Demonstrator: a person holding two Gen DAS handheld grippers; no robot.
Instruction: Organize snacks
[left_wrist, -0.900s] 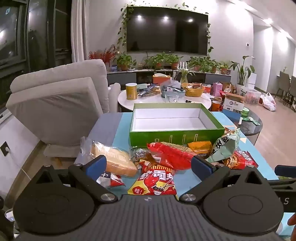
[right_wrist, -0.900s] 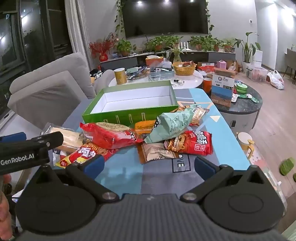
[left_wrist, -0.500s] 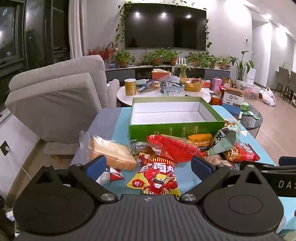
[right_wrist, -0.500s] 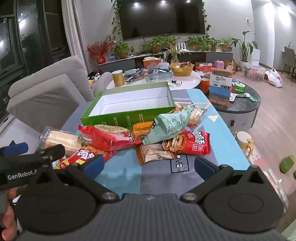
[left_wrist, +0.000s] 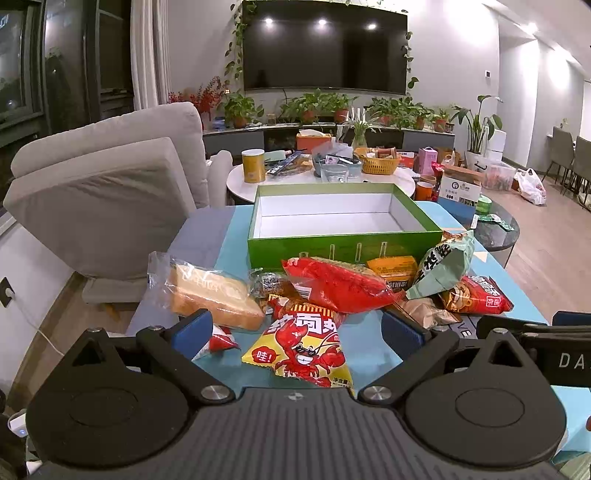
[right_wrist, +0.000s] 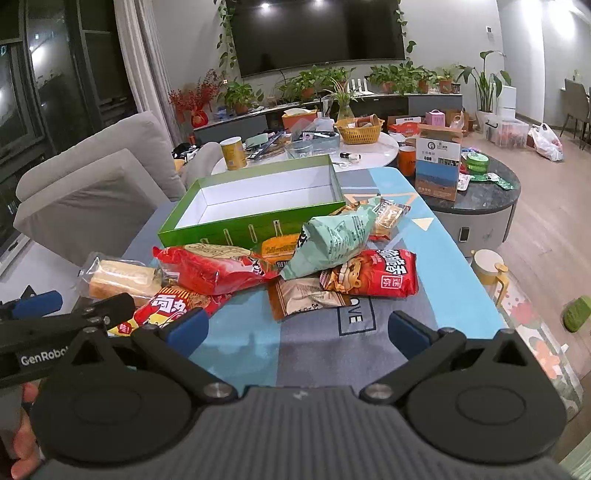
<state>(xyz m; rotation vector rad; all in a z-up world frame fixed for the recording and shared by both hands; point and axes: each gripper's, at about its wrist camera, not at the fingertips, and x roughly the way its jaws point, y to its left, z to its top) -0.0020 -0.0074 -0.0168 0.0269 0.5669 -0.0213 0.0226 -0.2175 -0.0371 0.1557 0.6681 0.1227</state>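
Observation:
An open green box (left_wrist: 343, 242) with a white, empty inside stands on the blue table; it also shows in the right wrist view (right_wrist: 258, 221). Snack packs lie heaped in front of it: a yellow crayfish bag (left_wrist: 303, 347), a long red bag (left_wrist: 336, 284), wrapped bread (left_wrist: 210, 291), a pale green bag (right_wrist: 332, 236), a red noodle pack (right_wrist: 373, 273) and a brown pack (right_wrist: 303, 297). My left gripper (left_wrist: 297, 332) is open and empty just above the crayfish bag. My right gripper (right_wrist: 297, 328) is open and empty over bare table before the brown pack.
A grey armchair (left_wrist: 103, 199) stands left of the table. Behind the box, a round white table (left_wrist: 317, 173) holds cups, a basket and clutter. A dark round side table (right_wrist: 476, 192) with a carton stands at the right. Wooden floor lies to the right.
Both grippers have moved forward toward the snack pile, which looks larger and lower in both views. The crayfish bag now lies between my left fingers. Both stay open.

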